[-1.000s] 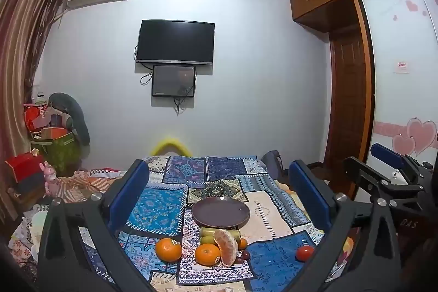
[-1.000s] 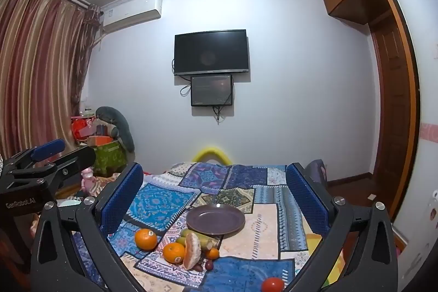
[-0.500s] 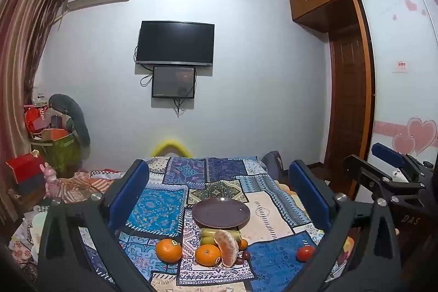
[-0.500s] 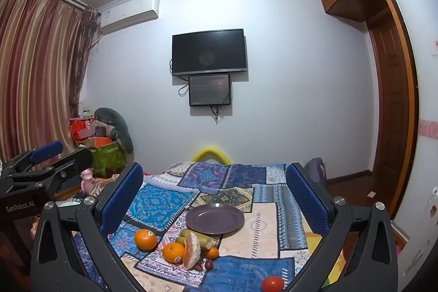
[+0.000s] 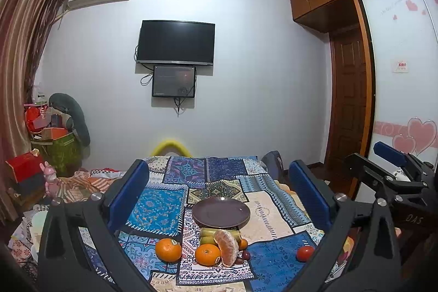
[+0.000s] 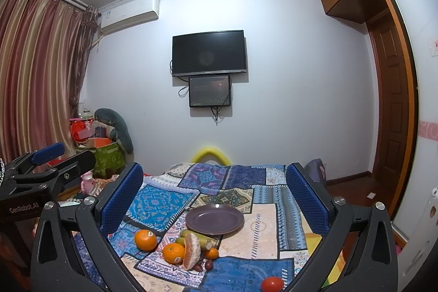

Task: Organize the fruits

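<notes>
An empty dark purple plate (image 5: 221, 214) (image 6: 214, 219) rests on the patchwork cloth. In front of it lie small bananas (image 5: 208, 235) (image 6: 201, 239), a peeled orange (image 5: 226, 247) (image 6: 191, 251), two whole oranges (image 5: 168, 249) (image 5: 207, 254) (image 6: 145, 240) (image 6: 173, 253), a small orange (image 6: 211, 253) and dark grapes (image 5: 245, 254) (image 6: 202, 266). A red tomato (image 5: 305, 253) (image 6: 271, 285) sits apart on the right. My left gripper (image 5: 219, 190) and right gripper (image 6: 215, 188) hang open and empty, well above and short of the fruit.
The patchwork-covered table (image 5: 175, 207) runs toward a white wall with a TV (image 5: 175, 42). Boxes and clutter (image 5: 52, 138) stand at the left, a wooden door (image 5: 347, 100) at the right. A yellow arc (image 6: 210, 153) shows behind the table's far edge.
The right wrist view has tilted slightly, so the room sits a little lower in frame. The left gripper and the fruit have not moved.
</notes>
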The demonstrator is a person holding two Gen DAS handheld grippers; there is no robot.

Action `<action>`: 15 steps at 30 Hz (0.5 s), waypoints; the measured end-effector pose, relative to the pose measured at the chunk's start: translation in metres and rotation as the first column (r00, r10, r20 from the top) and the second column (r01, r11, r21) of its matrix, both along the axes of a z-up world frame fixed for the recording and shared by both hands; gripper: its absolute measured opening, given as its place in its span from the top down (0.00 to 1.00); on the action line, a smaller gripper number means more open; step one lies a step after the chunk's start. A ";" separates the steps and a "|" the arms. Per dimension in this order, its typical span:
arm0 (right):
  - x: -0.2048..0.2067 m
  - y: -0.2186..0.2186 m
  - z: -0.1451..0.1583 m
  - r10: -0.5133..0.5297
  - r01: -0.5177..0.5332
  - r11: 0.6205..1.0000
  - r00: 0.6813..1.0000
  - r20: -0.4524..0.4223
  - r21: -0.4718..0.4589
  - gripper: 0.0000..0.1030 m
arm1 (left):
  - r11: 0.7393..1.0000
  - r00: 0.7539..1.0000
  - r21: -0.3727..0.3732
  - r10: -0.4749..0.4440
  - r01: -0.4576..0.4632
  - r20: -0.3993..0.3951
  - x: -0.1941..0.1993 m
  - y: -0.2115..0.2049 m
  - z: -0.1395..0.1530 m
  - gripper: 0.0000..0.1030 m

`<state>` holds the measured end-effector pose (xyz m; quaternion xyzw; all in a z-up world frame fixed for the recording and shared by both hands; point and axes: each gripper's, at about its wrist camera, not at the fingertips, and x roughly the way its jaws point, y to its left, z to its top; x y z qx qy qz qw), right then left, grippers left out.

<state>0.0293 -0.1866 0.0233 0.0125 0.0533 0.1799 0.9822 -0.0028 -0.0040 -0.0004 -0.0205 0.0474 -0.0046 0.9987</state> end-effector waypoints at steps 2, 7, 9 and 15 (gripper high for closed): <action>0.000 0.000 0.000 0.000 0.000 1.000 1.000 0.001 0.001 0.00 | 1.000 1.000 0.000 0.001 -0.001 0.000 0.000 0.000 0.000 0.00; 0.001 0.000 0.001 0.001 -0.001 1.000 1.000 0.000 0.001 0.00 | 1.000 1.000 0.000 0.000 0.000 0.001 0.000 0.000 0.000 0.00; 0.000 0.001 0.000 0.001 -0.001 1.000 1.000 0.001 0.000 0.00 | 1.000 1.000 0.000 0.000 0.000 0.000 0.000 0.000 0.000 0.00; -0.001 0.000 0.003 0.001 -0.001 1.000 1.000 0.002 0.002 0.00 | 1.000 1.000 0.002 -0.002 0.002 0.000 0.001 0.000 -0.001 0.00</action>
